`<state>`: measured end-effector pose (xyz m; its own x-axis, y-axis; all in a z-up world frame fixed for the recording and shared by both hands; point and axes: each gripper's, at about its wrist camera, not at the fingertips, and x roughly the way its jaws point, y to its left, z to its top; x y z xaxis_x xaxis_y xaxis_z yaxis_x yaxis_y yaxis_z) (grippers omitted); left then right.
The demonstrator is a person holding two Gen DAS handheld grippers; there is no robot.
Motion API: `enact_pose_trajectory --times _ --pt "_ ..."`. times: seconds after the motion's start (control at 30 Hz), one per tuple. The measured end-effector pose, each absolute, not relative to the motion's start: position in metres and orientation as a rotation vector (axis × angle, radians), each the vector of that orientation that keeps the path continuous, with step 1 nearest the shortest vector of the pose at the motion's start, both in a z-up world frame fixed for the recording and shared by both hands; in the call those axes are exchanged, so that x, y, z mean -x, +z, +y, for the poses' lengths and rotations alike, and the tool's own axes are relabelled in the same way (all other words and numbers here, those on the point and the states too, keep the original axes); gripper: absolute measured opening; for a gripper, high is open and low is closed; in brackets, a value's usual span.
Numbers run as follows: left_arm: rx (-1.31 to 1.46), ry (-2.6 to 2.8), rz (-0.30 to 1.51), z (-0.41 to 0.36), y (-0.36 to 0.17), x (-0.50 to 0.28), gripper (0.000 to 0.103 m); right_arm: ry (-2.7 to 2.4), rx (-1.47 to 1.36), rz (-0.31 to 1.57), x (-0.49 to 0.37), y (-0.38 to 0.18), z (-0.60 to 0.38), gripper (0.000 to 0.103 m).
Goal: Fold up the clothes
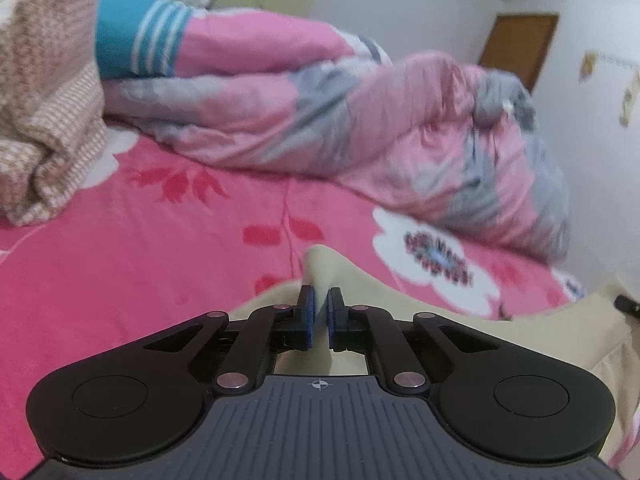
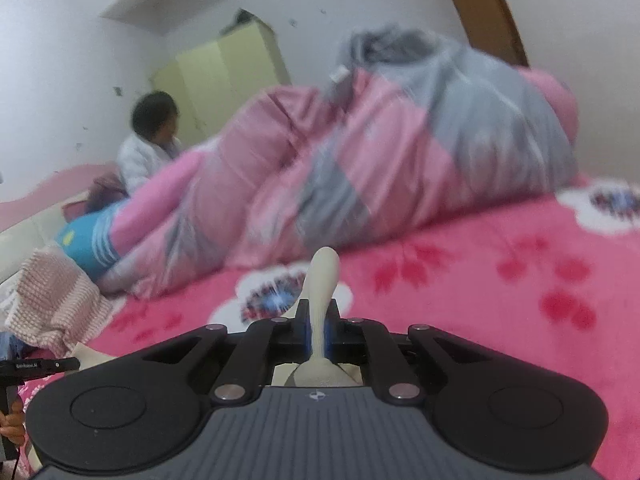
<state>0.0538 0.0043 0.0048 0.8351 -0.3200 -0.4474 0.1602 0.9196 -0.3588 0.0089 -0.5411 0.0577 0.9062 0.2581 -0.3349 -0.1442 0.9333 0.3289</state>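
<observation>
The left gripper (image 1: 319,304) has its jaws squeezed nearly together on a pinch of cream cloth (image 1: 520,344), and a little fold of it pokes up between the blue pads (image 1: 307,312). The right gripper (image 2: 319,320) is squeezed tight on the same kind of cream cloth (image 2: 325,276), with a soft tongue of it standing up past the jaws. The cloth lies low and close, on the pink flowered bed cover (image 1: 140,260), right under both tools, and most of it is hidden below them. It looks thin, light and floppy, so it should bend easily and hang down wherever nothing holds it. It will not break, but it could slip out if only a tiny bit is pinched. The best places to hold it are two corners or one edge, well apart, so it hangs flat for folding. The pictures are blurry, so I cannot tell which part of the cloth each tool has. A big pink and gray quilt (image 1: 360,120) is heaped behind, and a knitted blanket (image 1: 44,100) sits off to the side.
</observation>
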Motion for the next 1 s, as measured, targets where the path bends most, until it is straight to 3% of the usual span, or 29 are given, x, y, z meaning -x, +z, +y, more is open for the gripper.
enact_pose_trajectory --times 0.1,0.3,0.47,0.67,0.73,0.8,0.87,1.0 --pt "0.324 -0.240 0.541 0.007 0.001 -0.060 0.005 0.230 -0.288 0.367 -0.022 0.061 -0.540 0.006" --pt "0.342 -0.221 0.532 0.007 -0.009 -0.066 0.005 0.203 -0.380 0.492 -0.059 0.016 -0.553 0.006" --pt "0.318 -0.193 0.432 0.009 0.000 -0.063 0.001 0.236 -0.435 0.418 -0.052 0.010 -0.560 0.006" --pt "0.389 -0.081 0.612 0.028 -0.036 -0.093 0.001 0.176 -0.506 0.563 -0.079 -0.026 -0.574 0.008" --pt "0.402 -0.080 0.599 0.033 -0.034 -0.089 0.002 0.163 -0.517 0.563 -0.077 -0.028 -0.575 0.012" --pt "0.396 -0.084 0.565 0.035 -0.026 -0.084 0.003 0.121 -0.506 0.532 -0.070 -0.021 -0.578 0.029" --pt "0.387 -0.089 0.535 0.036 -0.019 -0.079 0.006 0.061 -0.499 0.499 -0.063 -0.014 -0.584 0.038" --pt "0.352 -0.145 0.497 0.026 0.000 -0.062 0.019 -0.001 -0.557 0.436 -0.040 0.005 -0.605 0.038"
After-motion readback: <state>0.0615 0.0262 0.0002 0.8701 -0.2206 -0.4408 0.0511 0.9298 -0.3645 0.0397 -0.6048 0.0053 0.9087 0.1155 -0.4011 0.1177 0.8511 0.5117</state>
